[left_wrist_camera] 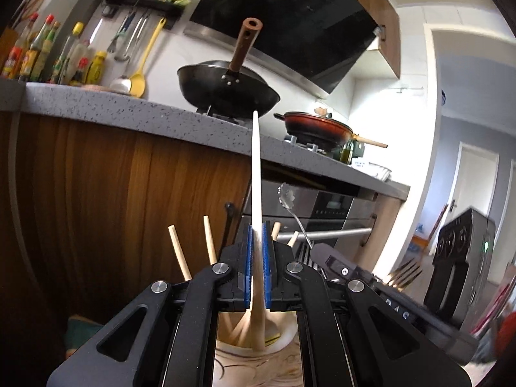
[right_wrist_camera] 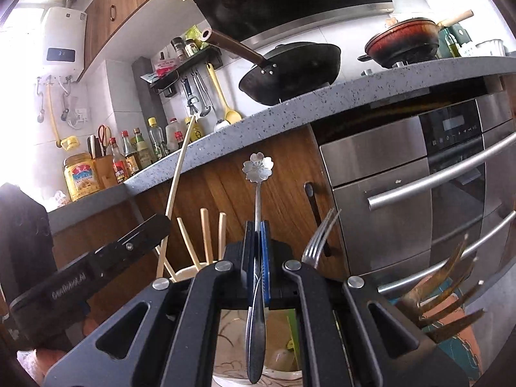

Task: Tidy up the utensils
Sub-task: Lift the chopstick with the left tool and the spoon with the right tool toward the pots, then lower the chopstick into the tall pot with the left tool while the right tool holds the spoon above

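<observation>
My left gripper [left_wrist_camera: 257, 229] is shut on a long pale wooden utensil [left_wrist_camera: 255, 174], which stands upright with its thin end up. Under it a cream utensil holder [left_wrist_camera: 283, 335] carries several wooden sticks [left_wrist_camera: 179, 253]. My right gripper [right_wrist_camera: 257, 225] is shut on a metal spoon [right_wrist_camera: 258, 168]; its flower-shaped handle end points up and its bowl hangs below the pads. The left gripper [right_wrist_camera: 96, 267] shows at the left of the right wrist view, with the wooden utensil [right_wrist_camera: 179, 174] rising from it. A silver fork [right_wrist_camera: 319, 238] and gold forks [right_wrist_camera: 445, 296] stand to the right.
A grey speckled counter [right_wrist_camera: 290, 109] runs ahead with a black wok [left_wrist_camera: 225, 87] and a red pan [left_wrist_camera: 317, 127] on the hob. Below are wooden cabinet doors [left_wrist_camera: 113, 177] and a steel oven [right_wrist_camera: 419, 174]. Sauce bottles [left_wrist_camera: 48, 54] line the counter. A black appliance [left_wrist_camera: 464, 258] stands right.
</observation>
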